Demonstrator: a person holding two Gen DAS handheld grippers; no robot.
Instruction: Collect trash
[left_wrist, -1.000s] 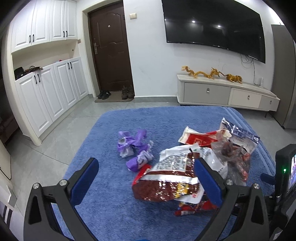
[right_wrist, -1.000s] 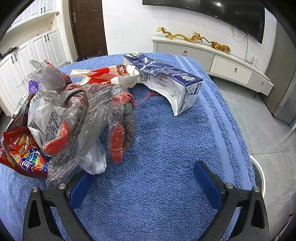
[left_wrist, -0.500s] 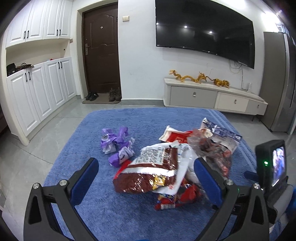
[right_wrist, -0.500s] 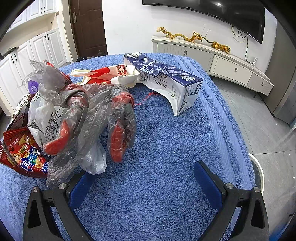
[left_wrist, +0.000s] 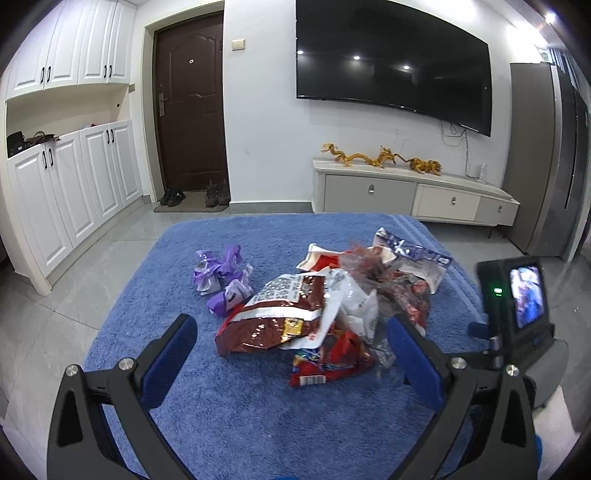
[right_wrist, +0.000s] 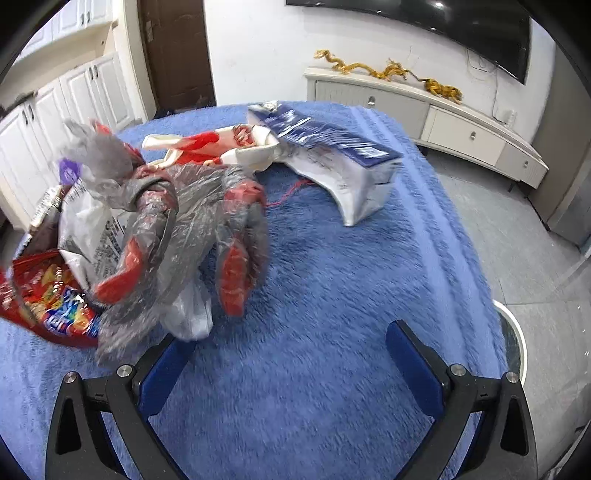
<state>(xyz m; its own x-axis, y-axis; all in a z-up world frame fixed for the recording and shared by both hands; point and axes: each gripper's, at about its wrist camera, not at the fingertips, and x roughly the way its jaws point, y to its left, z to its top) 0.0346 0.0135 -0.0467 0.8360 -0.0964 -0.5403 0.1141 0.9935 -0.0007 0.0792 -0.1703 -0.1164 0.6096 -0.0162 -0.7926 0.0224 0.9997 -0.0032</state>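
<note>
While both sets of tongs hang wide and empty over the blue-towelled counter (left_wrist: 140, 302), the trash is all uncollected, so this looks like the approach before a first pick. The left tongs (left_wrist: 291, 343) face a heap near the middle of the counter: a dark red foil snack bag (left_wrist: 273, 317) lying on a bright red chip bag (left_wrist: 325, 363), with a white wrapper (left_wrist: 354, 306) and a crumpled clear plastic bag (right_wrist: 177, 225) piled toward the right edge. Two purple wrappers (left_wrist: 221, 273) sit apart, toward the left edge. Behind the heap, toward the far right corner, a red-and-white carton (right_wrist: 218, 147) touches a torn blue-and-white carton (right_wrist: 332, 155). The right tongs (right_wrist: 291, 354) point at bare towel, the clear plastic bag just beside their left finger.

A sensible next move is for the left tongs to drop onto the foil bag's near edge and close on a fold. The film is slick and springy, so a shallow bite could slip, and lifting one bag may drag its neighbours. No bin is clearly identifiable; only a pale round rim (right_wrist: 515, 332) shows beyond the counter's right edge.
</note>
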